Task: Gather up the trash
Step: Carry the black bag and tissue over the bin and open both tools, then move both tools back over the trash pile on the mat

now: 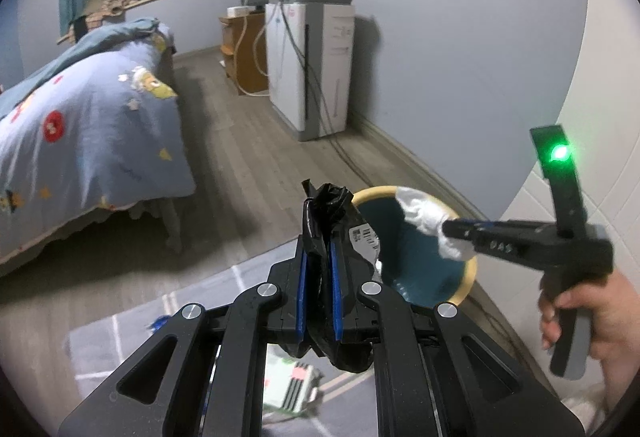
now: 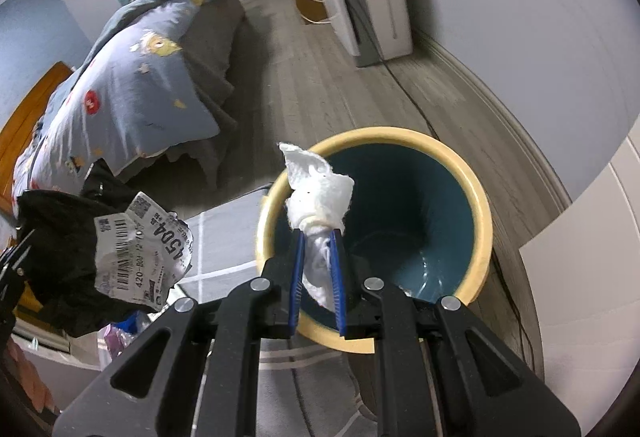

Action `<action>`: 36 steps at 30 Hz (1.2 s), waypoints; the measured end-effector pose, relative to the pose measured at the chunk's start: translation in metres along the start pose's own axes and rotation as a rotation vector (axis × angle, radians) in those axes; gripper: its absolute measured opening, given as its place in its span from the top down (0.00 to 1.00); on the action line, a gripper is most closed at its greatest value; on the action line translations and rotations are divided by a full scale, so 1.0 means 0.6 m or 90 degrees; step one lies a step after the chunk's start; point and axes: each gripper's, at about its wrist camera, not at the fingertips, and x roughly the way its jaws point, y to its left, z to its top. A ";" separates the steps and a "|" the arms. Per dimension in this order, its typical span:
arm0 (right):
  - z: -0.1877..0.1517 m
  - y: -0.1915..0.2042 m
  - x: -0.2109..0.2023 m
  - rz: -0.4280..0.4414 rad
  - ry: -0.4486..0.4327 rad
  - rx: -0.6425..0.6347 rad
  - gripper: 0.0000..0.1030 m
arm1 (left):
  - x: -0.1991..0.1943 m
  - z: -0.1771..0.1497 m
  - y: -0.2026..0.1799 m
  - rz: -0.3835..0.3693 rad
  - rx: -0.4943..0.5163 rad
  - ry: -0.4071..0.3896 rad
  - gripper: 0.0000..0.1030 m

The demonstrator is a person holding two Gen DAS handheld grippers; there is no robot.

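A round bin (image 2: 472, 197) with a cream rim and teal inside stands on the floor by the wall; in the left wrist view the bin (image 1: 424, 277) lies just past my fingers. My left gripper (image 1: 318, 245) is shut on a crumpled black plastic bag (image 1: 326, 205) bearing a white barcode label (image 1: 366, 237), held beside the bin's rim. That bag (image 2: 68, 277) with its label (image 2: 140, 257) shows at the left of the right wrist view. My right gripper (image 2: 318, 237) is shut on a wad of white tissue (image 2: 318, 185), over the bin's near rim; the right gripper (image 1: 452, 229) and tissue (image 1: 424, 217) also appear over the bin.
A bed with a blue patterned quilt (image 1: 88, 125) fills the left. A white appliance (image 1: 310, 65) with trailing cables stands against the wall, a wooden stand (image 1: 244, 49) with a monitor behind it. A grey rug (image 1: 132, 337) with a small white box (image 1: 292, 385) lies below. A hand (image 1: 588, 321) holds the right gripper.
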 end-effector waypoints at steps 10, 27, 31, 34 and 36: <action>-0.003 -0.088 0.025 -0.033 0.018 0.088 0.88 | 0.066 0.032 -0.049 -0.043 0.023 0.022 0.89; 0.021 -0.087 0.019 -0.075 -0.051 0.067 0.85 | 0.192 0.043 -0.092 -0.052 0.053 0.026 0.81; 0.029 -0.079 0.023 -0.086 -0.063 0.057 0.52 | 0.197 0.040 -0.081 -0.038 0.043 0.022 0.61; 0.030 -0.073 0.029 -0.098 -0.059 0.046 0.40 | 0.193 0.036 -0.064 -0.023 0.025 0.012 0.39; 0.031 -0.071 0.032 -0.100 -0.055 0.049 0.24 | 0.192 0.032 -0.048 -0.020 0.008 0.017 0.33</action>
